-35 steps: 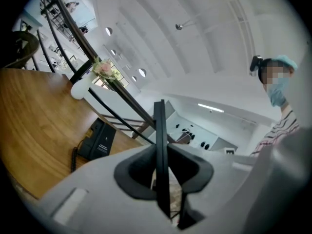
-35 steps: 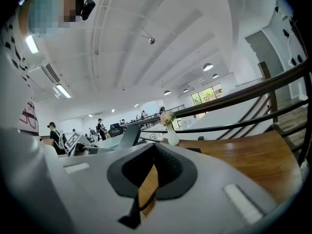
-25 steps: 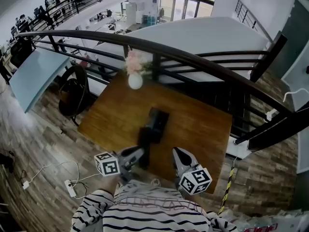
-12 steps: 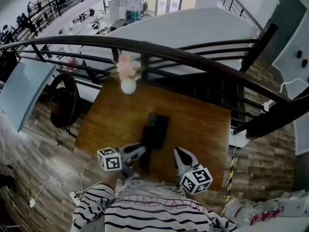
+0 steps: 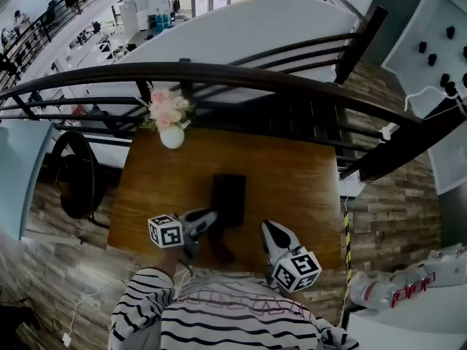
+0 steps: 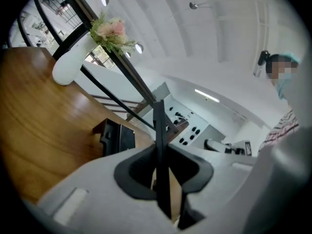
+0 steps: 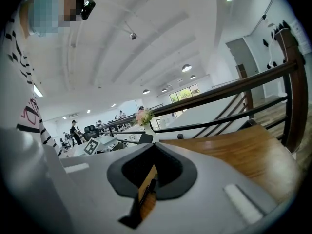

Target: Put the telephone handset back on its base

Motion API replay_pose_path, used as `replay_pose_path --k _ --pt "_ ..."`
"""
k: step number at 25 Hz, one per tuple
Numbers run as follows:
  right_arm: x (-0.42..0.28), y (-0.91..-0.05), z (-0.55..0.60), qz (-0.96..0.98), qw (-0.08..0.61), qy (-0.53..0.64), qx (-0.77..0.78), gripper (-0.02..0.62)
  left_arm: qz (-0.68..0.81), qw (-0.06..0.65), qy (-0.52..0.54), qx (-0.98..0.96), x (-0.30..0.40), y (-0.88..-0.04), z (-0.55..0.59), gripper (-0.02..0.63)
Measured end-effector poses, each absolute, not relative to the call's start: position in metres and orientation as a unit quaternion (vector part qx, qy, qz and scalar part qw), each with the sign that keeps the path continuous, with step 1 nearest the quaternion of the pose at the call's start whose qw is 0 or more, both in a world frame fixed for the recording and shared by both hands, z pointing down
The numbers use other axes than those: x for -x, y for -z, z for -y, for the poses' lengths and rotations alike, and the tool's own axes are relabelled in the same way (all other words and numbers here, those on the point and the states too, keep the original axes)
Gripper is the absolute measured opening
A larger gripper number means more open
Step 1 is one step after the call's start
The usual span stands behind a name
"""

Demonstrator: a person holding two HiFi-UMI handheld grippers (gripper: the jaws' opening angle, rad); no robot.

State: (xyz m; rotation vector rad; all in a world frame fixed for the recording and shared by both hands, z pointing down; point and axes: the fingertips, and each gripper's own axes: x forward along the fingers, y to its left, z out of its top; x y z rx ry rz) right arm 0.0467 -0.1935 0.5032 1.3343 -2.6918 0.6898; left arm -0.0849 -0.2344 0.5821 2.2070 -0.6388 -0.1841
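The black telephone base point(image 5: 228, 199) sits in the middle of the wooden table point(image 5: 299, 188) and shows again at the left in the left gripper view point(image 6: 114, 138). The dark handset point(image 5: 220, 248) lies just in front of the base's near edge, close to the table's front. My left gripper point(image 5: 210, 221) reaches it from the left and is shut on it. In the left gripper view a narrow dark bar point(image 6: 160, 130) stands between the slightly parted jaws. My right gripper point(image 5: 271, 232) hovers at the front right, shut and empty, with its jaws together point(image 7: 145, 193).
A white vase of pink flowers point(image 5: 172, 128) stands at the table's far left corner and appears in both gripper views point(image 6: 68, 65) point(image 7: 145, 118). A dark railing point(image 5: 241, 75) runs behind the table. A black round chair point(image 5: 73, 173) stands to the left. A person's striped sleeves fill the bottom.
The left gripper and handset have shifted from beside the base's left side to in front of its near edge. The head view has swung. The right gripper has hardly shifted.
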Motion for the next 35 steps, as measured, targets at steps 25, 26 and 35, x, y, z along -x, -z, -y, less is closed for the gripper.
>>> replay_pose_path --k 25,26,35 --pt "-0.046 -0.519 0.195 0.825 0.038 -0.24 -0.51 0.0 0.202 0.469 0.103 -0.854 0.1 -0.664 0.299 0.072" --pt "-0.046 -0.519 0.195 0.825 0.038 -0.24 -0.51 0.0 0.202 0.474 0.104 -0.851 0.101 -0.666 0.3 0.072" --pt "-0.041 -0.522 0.203 0.828 0.043 -0.24 -0.505 0.0 0.201 0.505 0.1 -0.833 0.102 -0.69 0.307 0.072"
